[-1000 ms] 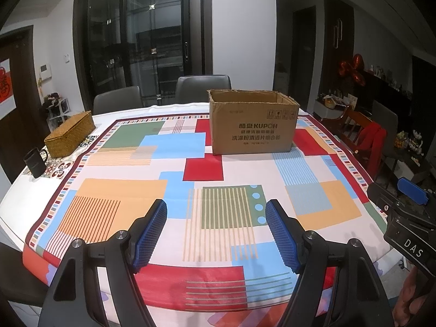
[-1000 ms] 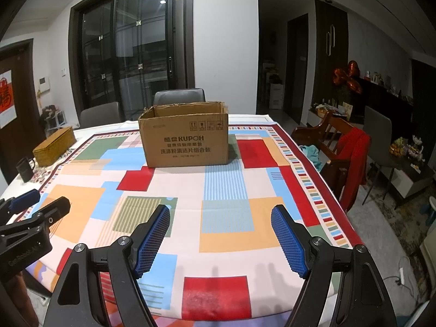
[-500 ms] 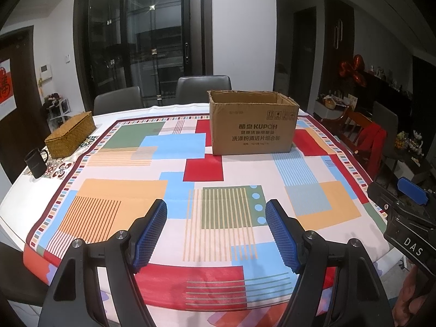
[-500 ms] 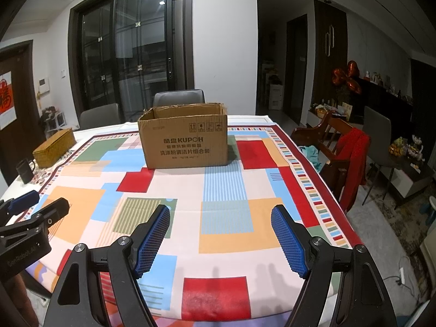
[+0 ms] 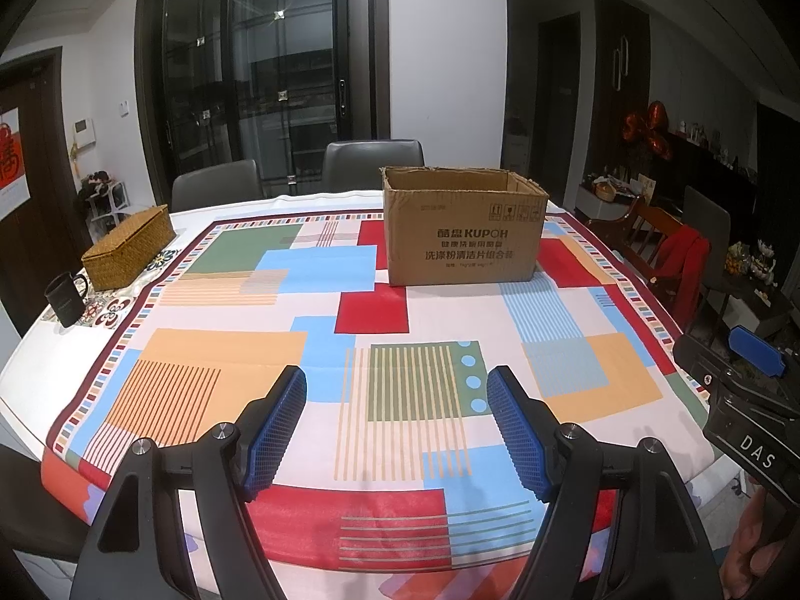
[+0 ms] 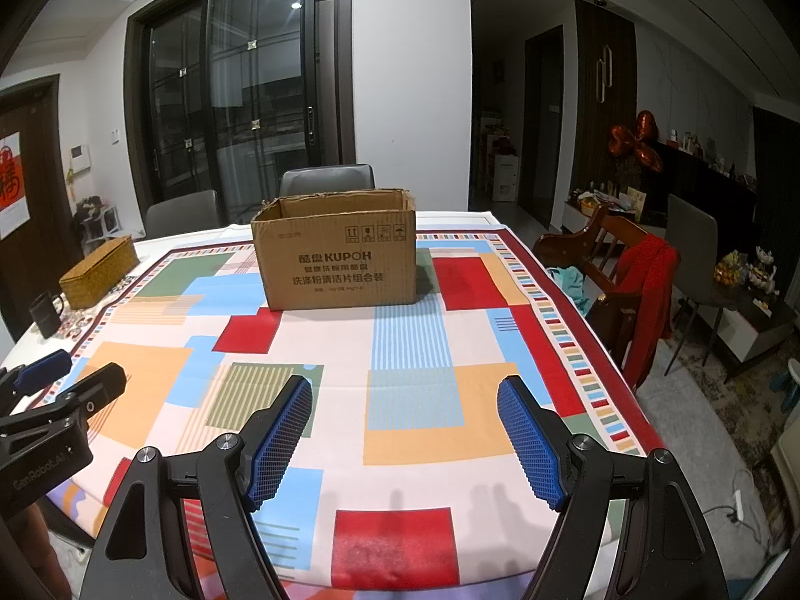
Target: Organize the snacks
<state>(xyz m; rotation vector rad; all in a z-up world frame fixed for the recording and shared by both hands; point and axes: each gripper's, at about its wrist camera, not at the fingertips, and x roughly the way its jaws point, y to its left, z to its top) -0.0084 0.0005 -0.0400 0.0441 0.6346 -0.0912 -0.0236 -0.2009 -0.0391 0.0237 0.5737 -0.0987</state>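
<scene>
An open brown cardboard box point(image 5: 462, 230) printed KUPOH stands upright at the far side of the table; it also shows in the right wrist view point(image 6: 340, 255). Its inside is hidden from both views. No snacks are visible. My left gripper point(image 5: 397, 430) is open and empty, hovering over the table's near edge. My right gripper point(image 6: 405, 442) is open and empty, also near the front edge. The right gripper's body shows at the right edge of the left wrist view point(image 5: 745, 400), and the left gripper at the left edge of the right wrist view point(image 6: 50, 410).
A colourful patterned tablecloth point(image 5: 250, 350) covers the table. A woven basket box point(image 5: 130, 245) and a black mug point(image 5: 65, 297) sit at the far left. Grey chairs point(image 5: 372, 165) stand behind the table. A wooden chair with red cloth point(image 6: 645, 280) stands to the right.
</scene>
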